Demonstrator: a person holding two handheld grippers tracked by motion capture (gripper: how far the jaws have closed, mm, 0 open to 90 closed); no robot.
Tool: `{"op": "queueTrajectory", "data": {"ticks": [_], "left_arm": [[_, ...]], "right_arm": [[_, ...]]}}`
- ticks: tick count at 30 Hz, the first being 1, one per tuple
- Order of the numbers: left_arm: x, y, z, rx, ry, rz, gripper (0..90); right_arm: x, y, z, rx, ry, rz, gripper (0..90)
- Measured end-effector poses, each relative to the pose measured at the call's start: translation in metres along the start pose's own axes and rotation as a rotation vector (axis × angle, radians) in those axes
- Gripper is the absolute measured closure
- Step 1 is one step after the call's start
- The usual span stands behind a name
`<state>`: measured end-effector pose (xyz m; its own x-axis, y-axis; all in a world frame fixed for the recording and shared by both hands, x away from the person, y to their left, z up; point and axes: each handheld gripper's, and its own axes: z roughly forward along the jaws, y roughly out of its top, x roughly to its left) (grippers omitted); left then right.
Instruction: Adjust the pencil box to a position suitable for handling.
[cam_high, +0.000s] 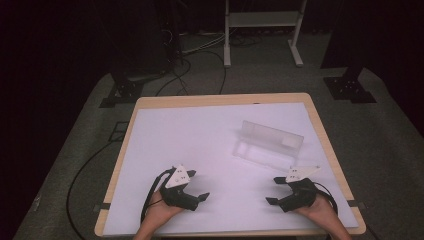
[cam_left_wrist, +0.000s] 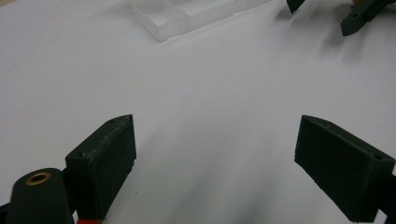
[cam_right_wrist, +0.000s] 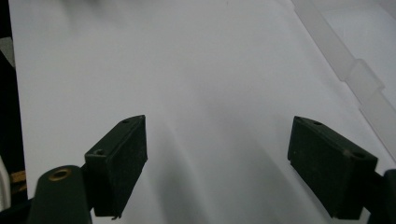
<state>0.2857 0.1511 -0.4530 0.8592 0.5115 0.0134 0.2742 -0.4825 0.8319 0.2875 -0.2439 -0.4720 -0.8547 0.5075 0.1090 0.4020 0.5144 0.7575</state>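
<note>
A clear plastic box lies open on the white table sheet, right of centre, its lid standing up behind it. My left gripper rests near the front edge at the left, open, with nothing between its jaws. My right gripper sits near the front edge at the right, also open and empty, just in front of the box. The left gripper view shows the box's corner ahead and the other gripper's jaw tips at top right. In the right gripper view the box edge runs along the right side.
A wooden table rim frames the white sheet. Beyond the table are grey carpet, black cables and a white metal stand. A black stand foot sits at the far right.
</note>
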Motion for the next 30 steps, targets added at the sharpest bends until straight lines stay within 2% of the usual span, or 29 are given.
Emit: {"op": "queueTrajectory", "data": {"ticks": [9, 16, 22, 30], "left_arm": [[0.002, -0.001, 0.002, 0.006, 0.000, -0.004, 12.0], [0.001, -0.001, 0.002, -0.001, -0.004, 0.004, 11.9], [0.002, -0.002, -0.001, -0.003, -0.002, 0.001, 12.0], [0.004, -0.001, -0.004, -0.023, 0.007, -0.006, 12.0]], "right_arm": [[-0.007, 0.005, -0.009, -0.023, 0.001, 0.010, 20.5], [-0.014, 0.015, -0.013, -0.026, -0.012, -0.009, 21.3], [-0.023, 0.030, -0.017, -0.051, -0.026, -0.013, 22.0], [-0.034, 0.048, -0.018, -0.046, -0.038, -0.031, 22.5]]}}
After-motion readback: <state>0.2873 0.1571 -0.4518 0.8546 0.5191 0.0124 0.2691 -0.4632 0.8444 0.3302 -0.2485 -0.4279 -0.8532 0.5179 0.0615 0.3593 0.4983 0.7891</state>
